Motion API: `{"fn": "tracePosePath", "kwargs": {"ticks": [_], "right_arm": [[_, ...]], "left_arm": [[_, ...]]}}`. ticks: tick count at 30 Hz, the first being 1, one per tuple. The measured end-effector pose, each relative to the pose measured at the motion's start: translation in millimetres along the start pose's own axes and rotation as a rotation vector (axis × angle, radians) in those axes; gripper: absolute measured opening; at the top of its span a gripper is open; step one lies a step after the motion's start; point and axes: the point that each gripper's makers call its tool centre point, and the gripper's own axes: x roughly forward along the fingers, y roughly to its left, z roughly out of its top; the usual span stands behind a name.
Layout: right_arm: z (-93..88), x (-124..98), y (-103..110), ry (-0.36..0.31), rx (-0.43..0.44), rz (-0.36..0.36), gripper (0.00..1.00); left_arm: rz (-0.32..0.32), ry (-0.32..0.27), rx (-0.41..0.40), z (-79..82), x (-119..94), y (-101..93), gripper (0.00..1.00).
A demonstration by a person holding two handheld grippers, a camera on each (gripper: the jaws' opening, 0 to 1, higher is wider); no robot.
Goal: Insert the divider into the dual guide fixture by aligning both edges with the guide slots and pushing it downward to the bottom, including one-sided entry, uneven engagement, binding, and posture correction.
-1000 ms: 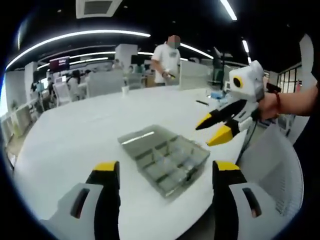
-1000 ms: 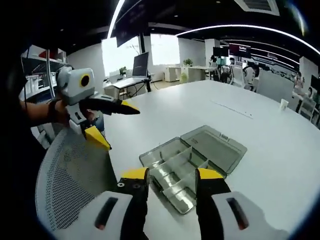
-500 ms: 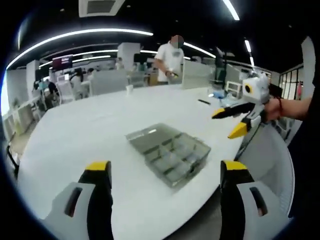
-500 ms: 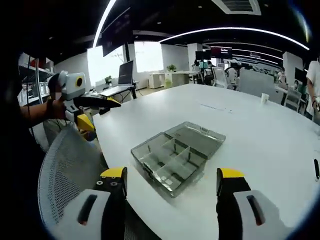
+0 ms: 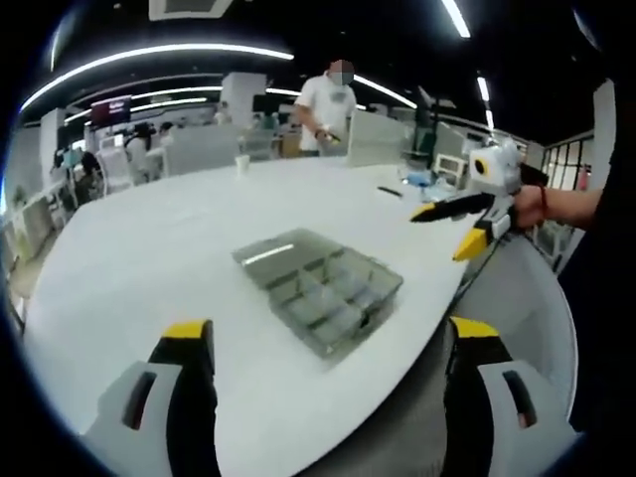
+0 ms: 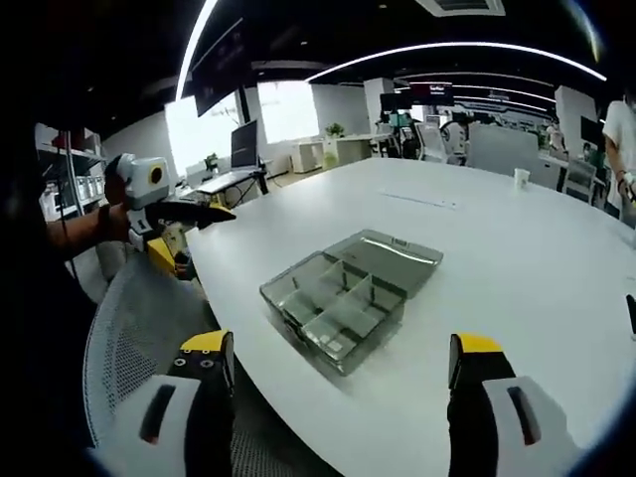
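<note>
A clear grey compartment box [image 5: 318,288] [image 6: 333,298] lies on the white table [image 5: 149,248] [image 6: 517,258] with its lid [image 6: 390,250] folded flat open. Thin dividers stand between its compartments. My left gripper [image 5: 331,333] is open, its yellow-tipped jaws wide apart in front of the box and holding nothing. It also shows at the left of the right gripper view [image 6: 194,234], held in a hand off the table's edge. My right gripper [image 6: 342,344] is open and empty too, short of the box; in the left gripper view it hangs at the right [image 5: 444,233].
A grey mesh chair [image 6: 129,328] [image 5: 527,298] stands at the table's near edge between the hands. A person [image 5: 328,99] stands beyond the far side. A white cup [image 5: 241,164] [image 6: 520,177] and a dark pen-like item [image 5: 390,192] lie far across the table.
Both views have drawn back from the box, which looks smaller and farther. The right gripper's jaws have spread much wider; the left's a little wider. The box has not moved.
</note>
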Motion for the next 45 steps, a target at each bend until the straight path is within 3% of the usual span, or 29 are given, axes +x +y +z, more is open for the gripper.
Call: {"fn": "tracePosePath", "kwargs": {"ticks": [13,20,25,30,45], "right_arm": [[0.8,5.3,-14.8,0.027,-0.016,-0.005,0.9],[3.2,8.8,-14.4,0.027,-0.011,0.007,0.91],[7.5,8.6,-8.7,-0.004,0.018,0.017,0.9],[1.5,7.7,-4.0,0.02,0.022,0.026,0.9],[10.2,-6.5,-2.2,-0.017,-0.01,-0.017,0.9]], "left_arm": [[0.0,0.027,-0.001,-4.7,-1.5,8.6,0.99],[0.002,0.01,-0.01,-1.2,1.7,19.9,0.99],[-0.003,0.012,-0.019,-3.6,1.4,18.0,0.98],[-0.002,0.008,-0.022,-5.2,0.3,13.9,0.98],[0.0,0.003,-0.017,-3.6,-13.5,5.9,0.99]]}}
